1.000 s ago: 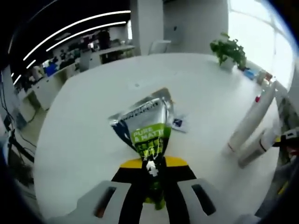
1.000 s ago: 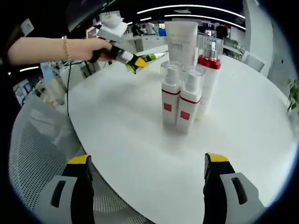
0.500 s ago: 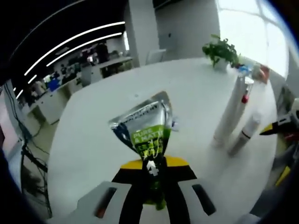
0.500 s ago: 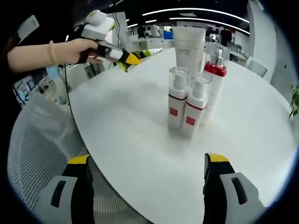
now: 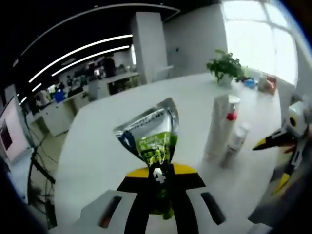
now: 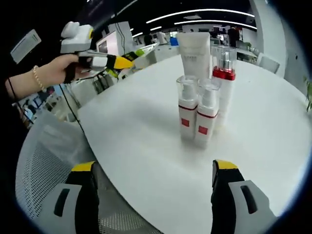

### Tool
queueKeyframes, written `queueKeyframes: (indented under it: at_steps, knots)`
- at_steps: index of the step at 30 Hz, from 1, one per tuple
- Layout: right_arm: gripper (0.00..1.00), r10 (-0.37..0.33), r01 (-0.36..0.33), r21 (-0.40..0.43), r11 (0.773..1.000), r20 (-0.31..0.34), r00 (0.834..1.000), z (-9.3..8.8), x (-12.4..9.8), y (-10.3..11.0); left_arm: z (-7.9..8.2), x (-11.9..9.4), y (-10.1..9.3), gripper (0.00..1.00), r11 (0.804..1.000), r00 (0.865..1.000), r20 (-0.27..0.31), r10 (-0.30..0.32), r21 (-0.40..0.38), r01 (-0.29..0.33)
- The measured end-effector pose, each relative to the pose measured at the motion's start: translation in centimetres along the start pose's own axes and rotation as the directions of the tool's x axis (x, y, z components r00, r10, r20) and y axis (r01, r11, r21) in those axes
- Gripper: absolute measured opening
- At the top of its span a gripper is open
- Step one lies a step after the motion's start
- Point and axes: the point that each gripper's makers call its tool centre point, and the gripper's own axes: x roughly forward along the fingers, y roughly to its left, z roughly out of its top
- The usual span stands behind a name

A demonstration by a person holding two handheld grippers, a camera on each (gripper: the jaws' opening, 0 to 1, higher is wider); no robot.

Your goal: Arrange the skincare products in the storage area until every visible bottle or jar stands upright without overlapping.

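Note:
My left gripper (image 5: 160, 191) is shut on the lower end of a green and silver tube (image 5: 152, 141), held up above the white round table (image 5: 97, 146). In the right gripper view the same tube (image 6: 140, 51) sticks out of the left gripper (image 6: 119, 62), held by a hand at the table's far left edge. Two small white pump bottles with red bands (image 6: 186, 116) (image 6: 206, 122) stand upright and touching. Behind them stand a taller bottle with a red collar (image 6: 224, 85) and a white tube (image 6: 194, 51). My right gripper (image 6: 153, 192) is open over the table's near edge, nothing between its jaws.
A potted plant (image 5: 223, 66) and small items sit on the far side of the table. A white mesh chair (image 6: 44, 165) stands under the near left edge. Bare tabletop (image 6: 131, 122) lies between the bottle group and the left gripper. The right gripper (image 5: 275, 141) enters from the right.
The left gripper, still holding the tube, has swung so the bottle group sits nearer its view's centre. In the right gripper view, the hand and tube have drifted left.

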Motion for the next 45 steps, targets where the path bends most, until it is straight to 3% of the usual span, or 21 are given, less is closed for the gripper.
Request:
queueKeyframes:
  at_steps: [3,7,13,19,23,30,32,37,38,43,45]
  knots:
    - [0.94,0.003,-0.003,0.018,1.0,0.013,1.0,0.3,-0.2,0.2,-0.1,-0.6,0.0,0.12,1.0,1.0,0.007,0.006,0.021,-0.006]
    - [0.93,0.013,-0.014,0.022,1.0,0.029,0.999,0.8,-0.4,0.7,0.9,-2.1,-0.4,0.12,0.999,0.999,0.035,0.003,0.053,-0.005]
    - [0.92,0.009,-0.019,0.1,0.995,0.099,0.995,2.3,-1.1,0.8,2.7,-4.2,-1.2,0.12,0.998,0.996,0.088,0.001,0.055,-0.006]
    - [0.89,0.038,-0.054,0.119,0.991,0.133,0.99,3.7,-1.4,1.8,3.0,-5.5,-1.6,0.12,0.997,0.994,0.111,-0.011,0.08,0.002]
    - [0.87,0.073,-0.101,0.137,0.985,0.199,0.977,5.8,-1.4,2.9,3.3,-6.5,-2.3,0.12,0.997,0.992,0.121,-0.027,0.069,0.019]
    - [0.84,0.129,-0.164,0.131,0.978,0.241,0.962,7.4,-1.1,4.8,3.2,-8.0,-3.0,0.12,0.996,0.99,0.13,-0.049,0.084,0.038]
    - [0.83,0.166,-0.201,0.114,0.973,0.264,0.95,8.3,-1.2,5.7,3.1,-8.4,-3.1,0.12,0.995,0.99,0.13,-0.057,0.089,0.046]
    - [0.82,0.309,-0.357,0.066,0.932,0.373,0.875,11.8,-2.2,9.3,3.0,-9.1,-3.8,0.12,0.994,0.986,0.138,-0.095,0.067,0.086]
    - [0.81,0.329,-0.387,0.067,0.92,0.405,0.853,12.8,-2.4,10.0,2.9,-9.2,-4.2,0.12,0.992,0.985,0.137,-0.107,0.078,0.097]
    - [0.76,0.298,-0.437,0.156,0.886,0.531,0.794,16.2,-2.5,9.8,2.5,-9.6,-5.6,0.13,0.982,0.978,0.134,-0.162,0.119,0.147]
    - [0.71,0.285,-0.441,0.171,0.881,0.552,0.784,17.0,-2.3,9.6,2.3,-9.8,-6.0,0.13,0.981,0.976,0.134,-0.171,0.119,0.156]
